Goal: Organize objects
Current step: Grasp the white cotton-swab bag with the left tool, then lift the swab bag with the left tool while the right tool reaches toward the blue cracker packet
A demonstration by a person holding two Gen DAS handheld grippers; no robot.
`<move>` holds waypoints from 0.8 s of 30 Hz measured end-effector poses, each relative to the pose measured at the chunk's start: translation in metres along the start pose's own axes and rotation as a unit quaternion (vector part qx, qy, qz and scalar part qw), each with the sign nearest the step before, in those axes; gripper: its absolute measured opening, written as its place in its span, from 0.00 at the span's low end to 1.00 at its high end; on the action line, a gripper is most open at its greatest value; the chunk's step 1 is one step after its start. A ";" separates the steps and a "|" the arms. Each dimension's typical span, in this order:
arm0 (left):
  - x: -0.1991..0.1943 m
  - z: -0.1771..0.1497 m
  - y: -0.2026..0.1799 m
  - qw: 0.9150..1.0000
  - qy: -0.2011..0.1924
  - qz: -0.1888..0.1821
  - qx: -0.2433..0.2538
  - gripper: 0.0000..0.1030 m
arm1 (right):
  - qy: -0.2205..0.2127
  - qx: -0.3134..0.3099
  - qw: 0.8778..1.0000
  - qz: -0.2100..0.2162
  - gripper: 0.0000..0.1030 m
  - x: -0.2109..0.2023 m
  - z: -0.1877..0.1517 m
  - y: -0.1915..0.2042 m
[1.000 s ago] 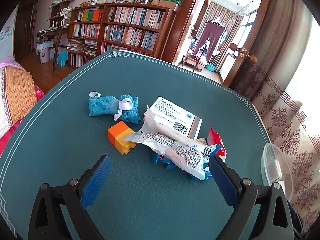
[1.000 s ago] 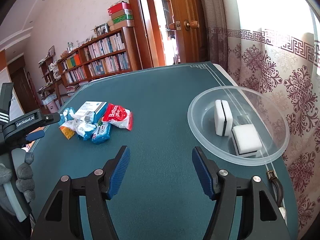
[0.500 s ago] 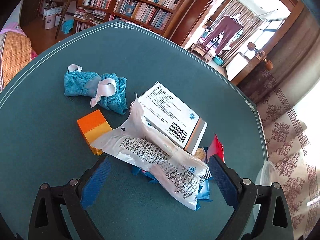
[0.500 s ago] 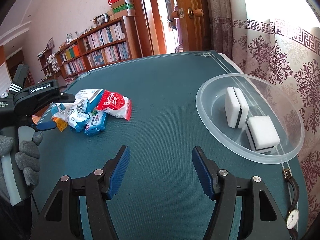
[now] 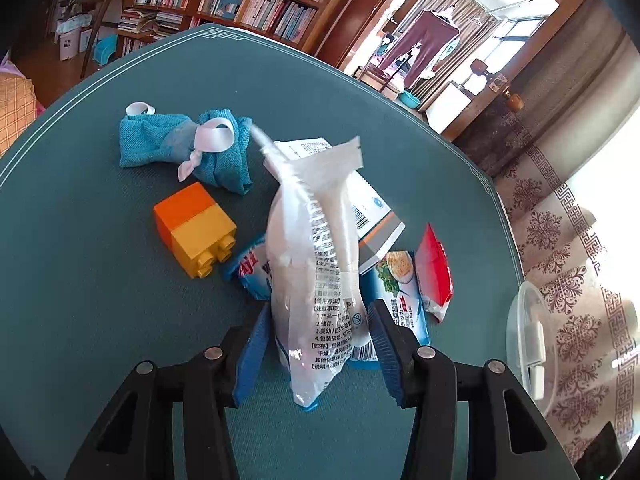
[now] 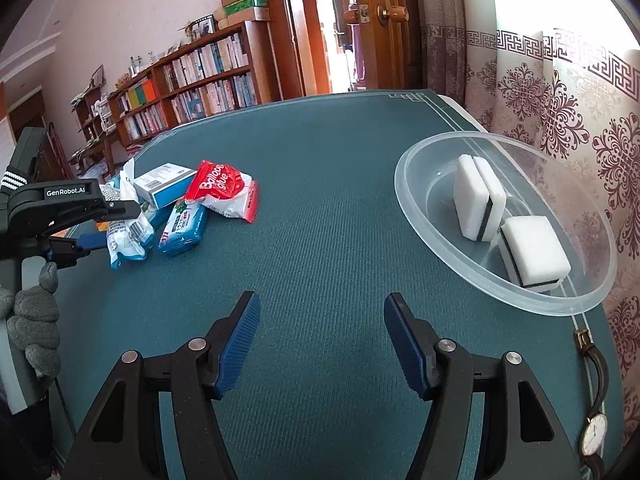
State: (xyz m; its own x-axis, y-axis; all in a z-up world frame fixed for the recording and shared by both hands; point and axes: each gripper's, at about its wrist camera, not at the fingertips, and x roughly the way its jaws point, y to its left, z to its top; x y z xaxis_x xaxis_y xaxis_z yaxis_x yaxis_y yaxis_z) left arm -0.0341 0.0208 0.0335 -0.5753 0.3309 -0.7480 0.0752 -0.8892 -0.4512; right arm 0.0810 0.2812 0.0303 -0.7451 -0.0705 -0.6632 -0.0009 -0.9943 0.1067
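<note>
Two grippers: we see both, one per wrist view.
Left gripper (image 5: 316, 344): its jaws have just been closing and now clamp the white printed packet (image 5: 316, 280), low in the frame's middle; the packet's sealed end sticks up.
Right gripper (image 6: 320, 344): jaws apart, nothing between them, over bare green table (image 6: 320, 184).
Pile: we find a medicine box (image 5: 372, 216), blue wipes pack (image 5: 404, 312), red balloon-glue bag (image 5: 434, 276) just beside the packet.
Left of pile: orange-yellow block (image 5: 196, 228), teal cloth bundle (image 5: 180, 148).
Clear bowl (image 6: 424, 208): right side, holding what look like two white sponges (image 6: 478, 200).
Wristwatch (image 6: 594, 412): lower right corner.
</note>
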 end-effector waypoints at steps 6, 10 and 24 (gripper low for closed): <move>-0.014 -0.006 0.006 0.999 -0.017 0.019 0.018 0.50 | -0.002 -0.013 1.000 0.000 0.64 0.000 -0.003 0.007; -0.012 0.001 0.002 0.998 -0.033 0.038 0.024 0.50 | -0.002 -0.017 1.000 0.001 0.64 0.000 -0.004 0.009; -0.004 -0.006 -0.001 0.997 -0.033 0.049 0.056 0.43 | 0.007 -0.010 1.000 0.008 0.64 0.004 -0.006 0.010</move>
State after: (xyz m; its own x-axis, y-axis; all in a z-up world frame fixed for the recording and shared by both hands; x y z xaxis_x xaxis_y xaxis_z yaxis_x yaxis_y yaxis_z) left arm -0.0271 0.0217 0.0340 -0.6225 0.2215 -0.7506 0.0453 -0.9473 -0.3171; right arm 0.0819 0.2702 0.0244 -0.7349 -0.0879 -0.6724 0.0251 -0.9944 0.1026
